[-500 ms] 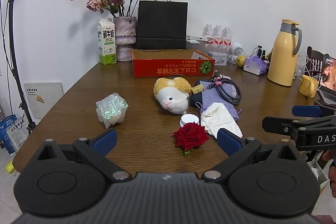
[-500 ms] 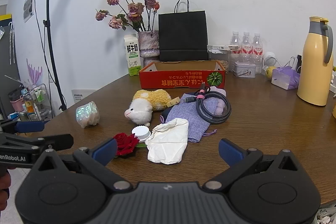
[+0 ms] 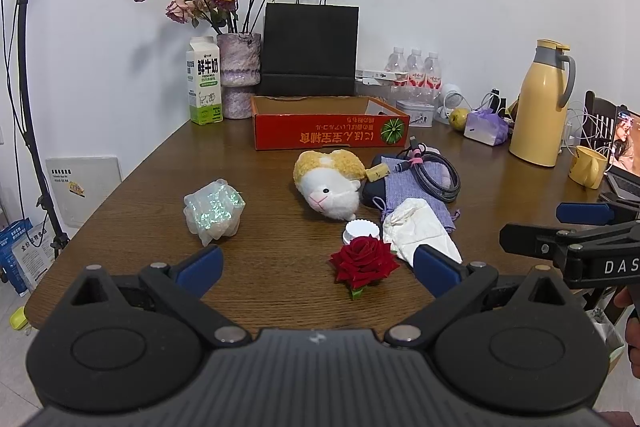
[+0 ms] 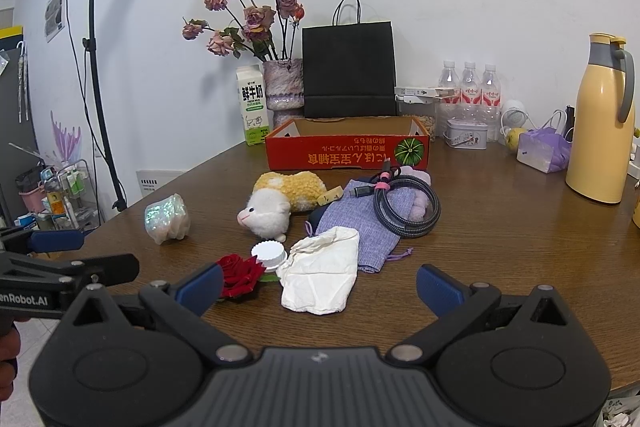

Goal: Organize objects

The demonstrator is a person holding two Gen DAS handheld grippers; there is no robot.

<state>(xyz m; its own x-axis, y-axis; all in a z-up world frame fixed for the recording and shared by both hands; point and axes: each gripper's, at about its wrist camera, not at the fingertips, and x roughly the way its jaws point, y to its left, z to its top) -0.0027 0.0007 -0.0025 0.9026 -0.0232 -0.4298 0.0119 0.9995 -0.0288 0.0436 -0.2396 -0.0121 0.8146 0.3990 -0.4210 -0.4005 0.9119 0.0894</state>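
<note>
Brown wood table (image 3: 140, 187), loose stuff scattered mid-table in front of the red cardboard box (image 3: 332, 137), which looks like the likely bin for it all (my guess).

Risks from here: the red rose (image 3: 363, 261) sits touching the white cap (image 3: 360, 230) and right next to the crumpled white pouch (image 3: 420, 231), so a grab at the rose could easily snag or shove a neighbour. The cable coil (image 4: 406, 205) lies on top of the purple cloth bag (image 4: 360, 223); lifting the bag first would prob dump the cable. The plush toy (image 3: 328, 183) and the shiny wrapped bundle (image 3: 214, 211) are soft, could squash or slip. Both grippers sit close side by side, so they could bump if both reach inward.

Left gripper (image 3: 316, 263): jaws fully wide, nothing between the pads, touching nothing; rose is just ahead of it. Right gripper (image 4: 318, 285): same, wide apart and empty, pouch just ahead of it.
</note>
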